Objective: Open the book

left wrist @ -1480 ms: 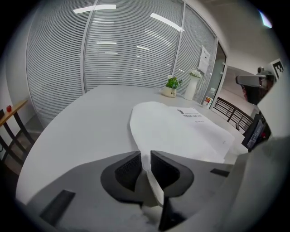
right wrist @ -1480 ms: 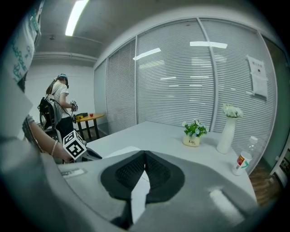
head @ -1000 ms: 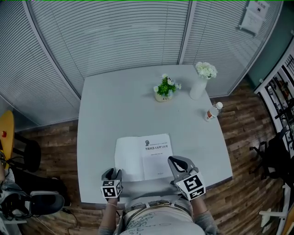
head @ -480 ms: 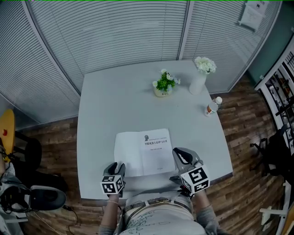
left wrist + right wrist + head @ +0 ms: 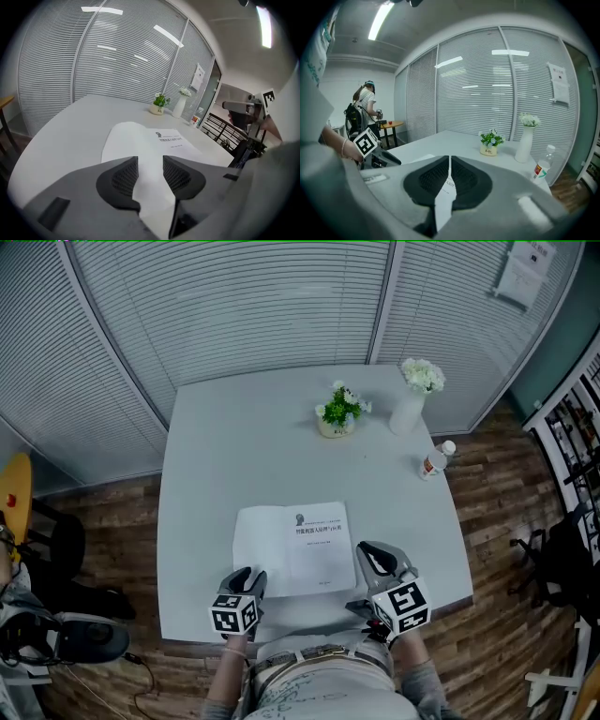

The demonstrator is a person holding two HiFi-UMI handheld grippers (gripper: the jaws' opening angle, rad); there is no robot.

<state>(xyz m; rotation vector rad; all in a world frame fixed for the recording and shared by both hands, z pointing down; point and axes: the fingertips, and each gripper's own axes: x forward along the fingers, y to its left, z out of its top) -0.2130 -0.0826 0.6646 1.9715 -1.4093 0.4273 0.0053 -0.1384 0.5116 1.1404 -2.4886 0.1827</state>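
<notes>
Book lies open just ahead of both jaw pairs; opening appears complete. Left gripper jaws released, apart; right gripper jaws clenched, grasping nothing.

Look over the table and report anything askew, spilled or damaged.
Nothing stands out. The book lies open and flat near the front edge of the table. The potted plant, vase and bottle all stand upright toward the far right, with nothing spilled.
</notes>
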